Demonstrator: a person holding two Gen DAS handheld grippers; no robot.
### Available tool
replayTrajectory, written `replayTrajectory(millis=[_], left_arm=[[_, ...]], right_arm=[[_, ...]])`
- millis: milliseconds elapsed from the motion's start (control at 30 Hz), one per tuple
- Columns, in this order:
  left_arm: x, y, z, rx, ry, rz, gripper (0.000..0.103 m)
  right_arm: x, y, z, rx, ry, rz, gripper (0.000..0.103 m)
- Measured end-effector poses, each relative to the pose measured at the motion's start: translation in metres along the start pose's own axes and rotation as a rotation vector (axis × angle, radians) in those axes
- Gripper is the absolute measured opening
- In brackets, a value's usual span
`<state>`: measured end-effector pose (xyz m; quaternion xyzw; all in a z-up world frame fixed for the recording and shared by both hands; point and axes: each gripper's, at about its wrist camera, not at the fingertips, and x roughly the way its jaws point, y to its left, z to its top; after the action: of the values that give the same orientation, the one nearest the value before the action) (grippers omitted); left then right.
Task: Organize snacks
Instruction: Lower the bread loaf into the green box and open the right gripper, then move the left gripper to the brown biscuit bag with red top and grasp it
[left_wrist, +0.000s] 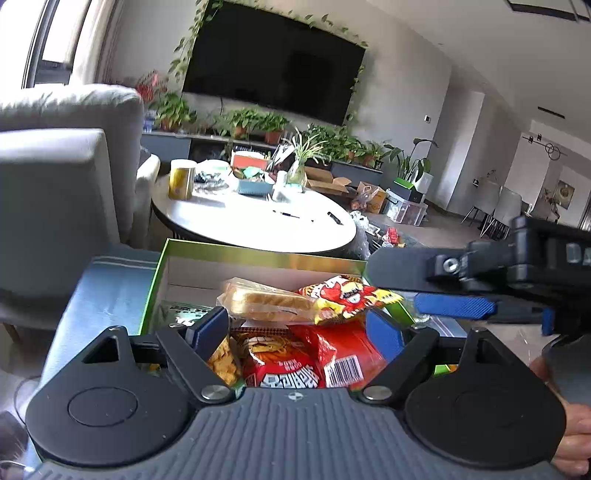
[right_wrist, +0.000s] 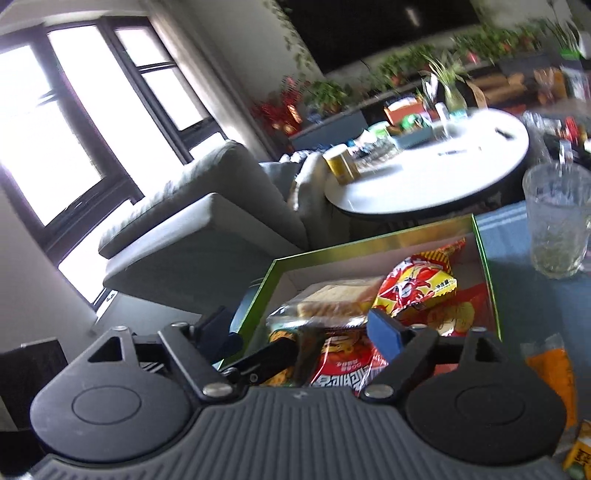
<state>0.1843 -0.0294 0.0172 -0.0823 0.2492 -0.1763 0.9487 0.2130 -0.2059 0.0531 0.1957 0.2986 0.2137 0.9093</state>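
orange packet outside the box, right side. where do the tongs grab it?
Judging by the right view, take the orange packet across its narrow width near the upper end, coming straight down. It lies flat and long on the table, apart from the green box; the lower end is cropped.

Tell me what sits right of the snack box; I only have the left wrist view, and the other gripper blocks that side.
Observer: A glass mug stands on the blue tabletop, just past the green box's right wall.
Operator: Any snacks left outside?
Observer: Yes, an orange packet lies on the tabletop, nearer the camera than the mug.
Operator: Is the right gripper carrying anything?
Observer: No. The right gripper is open and grips nothing.
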Motion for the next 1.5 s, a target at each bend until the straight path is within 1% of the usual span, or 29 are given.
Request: replayTrajectory(millis=[100,233,300,400,433,500,633,700,833,933,1067,1233,1367,1433,1500], left_arm=[[-0.016,-0.008,-0.006,0.02,-0.005,-0.007,0.081],[-0.035,-0.014,-0.013,0.028,-0.007,-0.006,0.082],[-0.044,-0.016,-0.021,0.025,-0.002,-0.001,0.082],[-0.056,-0.02,-0.035,0.033,0.019,0.0,0.082],[-0.059,-0.022,-0.039,0.038,0.025,0.002,0.082],[-0.066,-0.024,-0.048,0.046,0.044,0.0,0.082],[-0.076,-0.025,-0.072,0.053,0.093,-0.014,0.082],[-0.078,-0.024,-0.086,0.053,0.119,-0.016,0.082],[-0.083,-0.023,-0.106,0.053,0.164,-0.027,0.082],[-0.089,-0.024,-0.116,0.064,0.182,-0.042,0.082],[-0.097,-0.029,-0.123,0.091,0.189,-0.088,0.082],[-0.104,-0.04,-0.129,0.156,0.204,-0.167,0.082],[-0.104,-0.053,-0.138,0.225,0.233,-0.234,0.082],[-0.101,-0.059,-0.143,0.257,0.251,-0.246,0.082],[-0.094,-0.063,-0.147,0.274,0.27,-0.242,0.082]], right_arm=[[-0.017,0.01,-0.007,-0.058,-0.031,0.008,0.067],[-0.042,0.021,-0.015,-0.102,-0.084,0.032,0.067],[-0.054,0.026,-0.022,-0.133,-0.136,0.018,0.067],[-0.071,0.032,-0.036,-0.202,-0.248,-0.027,0.067],[-0.076,0.033,-0.039,-0.222,-0.264,-0.042,0.067],[-0.082,0.029,-0.044,-0.24,-0.248,-0.032,0.067],[-0.092,0.008,-0.049,-0.111,-0.23,-0.013,0.067],[-0.093,0.005,-0.054,-0.112,-0.186,0.002,0.067],[-0.091,0.001,-0.068,-0.135,-0.175,-0.063,0.067],[-0.089,-0.007,-0.077,-0.106,-0.146,-0.066,0.067],[-0.094,-0.023,-0.086,-0.048,-0.127,-0.086,0.067],[-0.098,-0.034,-0.092,-0.03,-0.117,-0.15,0.067],[-0.101,-0.041,-0.099,-0.013,-0.107,-0.161,0.067],[-0.099,-0.042,-0.1,-0.007,-0.101,-0.162,0.067],[-0.098,-0.045,-0.101,-0.005,-0.093,-0.163,0.067]])
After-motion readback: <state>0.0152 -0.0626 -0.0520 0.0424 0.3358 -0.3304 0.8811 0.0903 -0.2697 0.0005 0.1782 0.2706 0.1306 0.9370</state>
